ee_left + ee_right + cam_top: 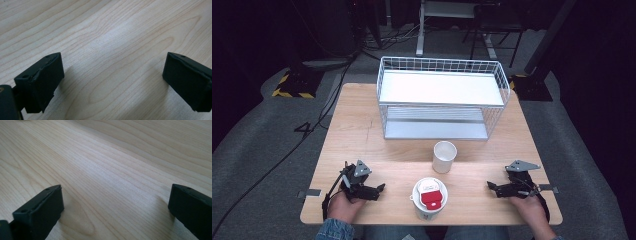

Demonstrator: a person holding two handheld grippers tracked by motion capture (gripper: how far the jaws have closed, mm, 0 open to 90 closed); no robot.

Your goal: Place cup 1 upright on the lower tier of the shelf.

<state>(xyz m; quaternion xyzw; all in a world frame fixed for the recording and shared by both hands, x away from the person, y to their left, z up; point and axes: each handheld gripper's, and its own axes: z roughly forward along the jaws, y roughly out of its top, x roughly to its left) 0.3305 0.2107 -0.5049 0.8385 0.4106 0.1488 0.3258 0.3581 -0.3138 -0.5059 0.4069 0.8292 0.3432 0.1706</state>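
In the high view the counter (362, 130) is brightly lit from above while the room around it falls into near black, and the white shelf of the wire basket (441, 87) glares, nearly washed out. Both gripper views are soft and slightly blurred, with a pale sheen across the wood grain at centre frame and soft shadows beside each black jaw.

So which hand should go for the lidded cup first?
Probably left: the left gripper lies slightly nearer the lidded cup than the right gripper. Both are open and pointing inward, so the margin is small.
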